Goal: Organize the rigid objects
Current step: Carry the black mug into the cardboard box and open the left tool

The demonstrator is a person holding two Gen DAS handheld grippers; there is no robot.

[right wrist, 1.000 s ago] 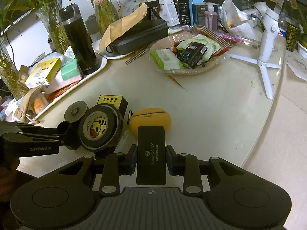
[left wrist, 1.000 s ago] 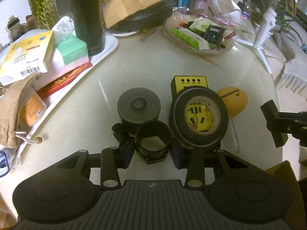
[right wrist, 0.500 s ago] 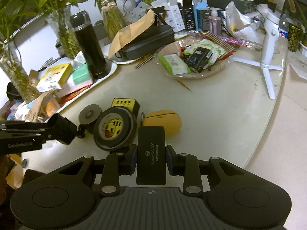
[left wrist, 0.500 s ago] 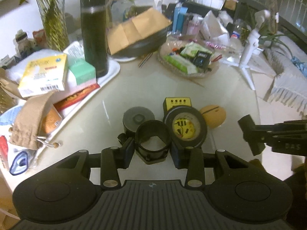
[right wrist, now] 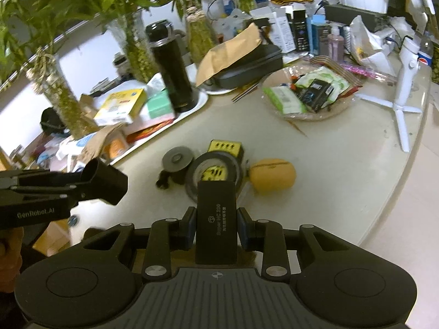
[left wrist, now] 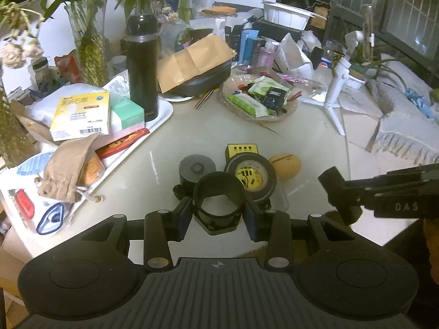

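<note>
My left gripper [left wrist: 218, 209] is shut on a black hollow ring-shaped part [left wrist: 218, 203], held up above the pale table. My right gripper [right wrist: 216, 226] is shut on a flat black rectangular block [right wrist: 216, 220] with small print on it. On the table below lie a black round cap [left wrist: 196, 167], a roll of black tape [left wrist: 251, 175] resting on a yellow box [left wrist: 242, 148], and a yellow egg-shaped case [left wrist: 285, 166]. The right gripper shows at the right edge of the left wrist view, and the left gripper at the left edge of the right wrist view.
A white tray [left wrist: 164, 109] at the left holds boxes, a cloth pouch and a tall black flask [left wrist: 142, 68]. A shallow dish of packets [left wrist: 258, 100] and a white tripod stand [left wrist: 336, 87] are at the back. The table's curved edge [right wrist: 397, 192] runs on the right.
Both grippers rose and drew back from the table with their objects still held; the cap, tape roll, yellow box and egg case look smaller and farther now.
</note>
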